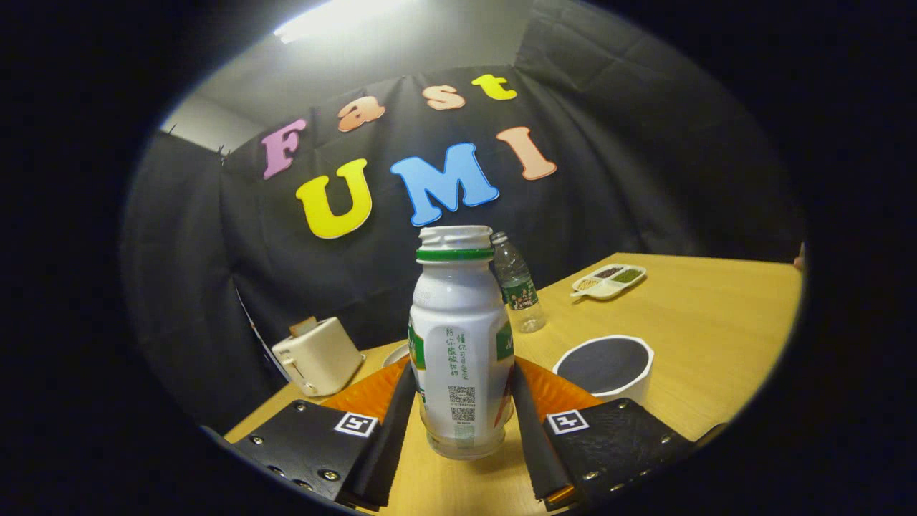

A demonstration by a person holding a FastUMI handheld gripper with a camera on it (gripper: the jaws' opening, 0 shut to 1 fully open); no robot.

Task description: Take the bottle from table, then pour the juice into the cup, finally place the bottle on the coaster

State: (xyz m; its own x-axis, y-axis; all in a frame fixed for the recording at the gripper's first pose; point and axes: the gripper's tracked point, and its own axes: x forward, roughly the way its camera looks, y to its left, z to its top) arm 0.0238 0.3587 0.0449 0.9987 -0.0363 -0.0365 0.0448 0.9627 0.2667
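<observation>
White plastic bottle stands upright on the wooden table, between the fingers of our tool. Both fingers flank its lower body closely; we cannot tell whether they press it. The cup sits just beyond the right finger, near an orange plate.

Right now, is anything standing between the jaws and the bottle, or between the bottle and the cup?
Nothing visible. The bottle stands on the table between the open jaws of the gripper. The cup sits just beyond the right finger, with bare tabletop between.
</observation>
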